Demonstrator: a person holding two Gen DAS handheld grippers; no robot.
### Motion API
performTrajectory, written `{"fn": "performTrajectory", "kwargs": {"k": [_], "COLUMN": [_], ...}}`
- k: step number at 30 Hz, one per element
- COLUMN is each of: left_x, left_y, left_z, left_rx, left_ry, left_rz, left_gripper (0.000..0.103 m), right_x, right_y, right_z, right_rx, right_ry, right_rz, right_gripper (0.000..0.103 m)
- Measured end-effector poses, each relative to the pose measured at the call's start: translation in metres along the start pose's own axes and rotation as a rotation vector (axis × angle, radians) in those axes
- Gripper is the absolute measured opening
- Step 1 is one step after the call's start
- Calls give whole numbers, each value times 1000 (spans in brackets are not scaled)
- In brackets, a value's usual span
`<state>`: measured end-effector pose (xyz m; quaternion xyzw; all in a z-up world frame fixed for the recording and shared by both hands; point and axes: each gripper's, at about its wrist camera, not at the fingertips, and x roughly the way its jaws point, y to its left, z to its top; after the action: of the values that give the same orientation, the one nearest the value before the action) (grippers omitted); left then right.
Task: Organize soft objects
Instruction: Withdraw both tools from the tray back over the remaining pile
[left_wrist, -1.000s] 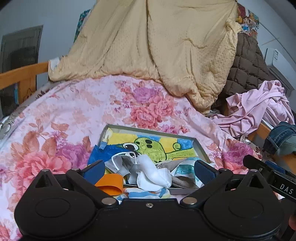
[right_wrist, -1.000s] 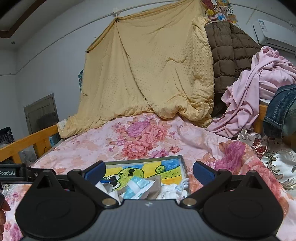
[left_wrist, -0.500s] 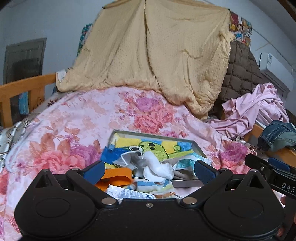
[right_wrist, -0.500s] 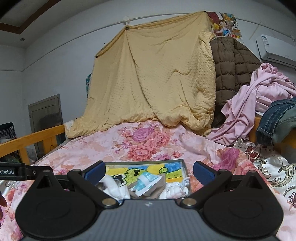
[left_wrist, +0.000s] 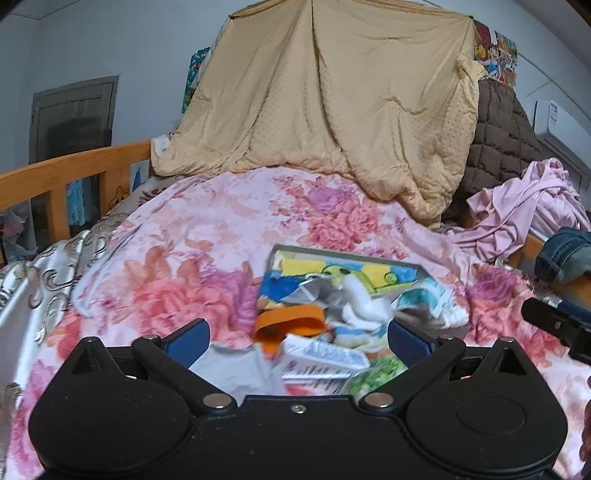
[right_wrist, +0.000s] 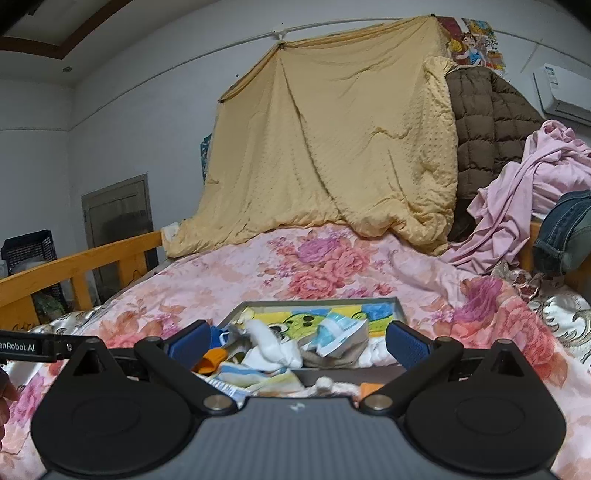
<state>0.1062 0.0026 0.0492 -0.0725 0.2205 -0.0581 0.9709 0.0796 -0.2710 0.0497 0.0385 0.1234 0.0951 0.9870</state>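
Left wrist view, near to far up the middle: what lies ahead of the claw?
Left claw → white packet → orange band → white sock → cartoon tray → floral bedcover → hanging yellow quilt.

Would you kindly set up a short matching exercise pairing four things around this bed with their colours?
Things:
1. hanging quilt
2. puffer jacket
3. loop strap
4. heap of cloth on the right

Colours:
A. orange
B. pale pink
C. pale yellow
D. brown

Pairs: 1-C, 2-D, 3-A, 4-B
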Motion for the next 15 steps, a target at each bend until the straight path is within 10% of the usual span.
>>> {"fn": "performTrajectory", "kwargs": {"k": [15], "left_x": [-9], "left_y": [39], "left_z": [-37], "left_rx": [-45], "left_ry": [71], "left_rz": [21], "left_gripper": [102], "right_x": [-4], "right_y": [39], "right_z": [-25], "right_rx": [-53], "right_ry": [111], "right_rz": [56], "right_gripper": [103]}}
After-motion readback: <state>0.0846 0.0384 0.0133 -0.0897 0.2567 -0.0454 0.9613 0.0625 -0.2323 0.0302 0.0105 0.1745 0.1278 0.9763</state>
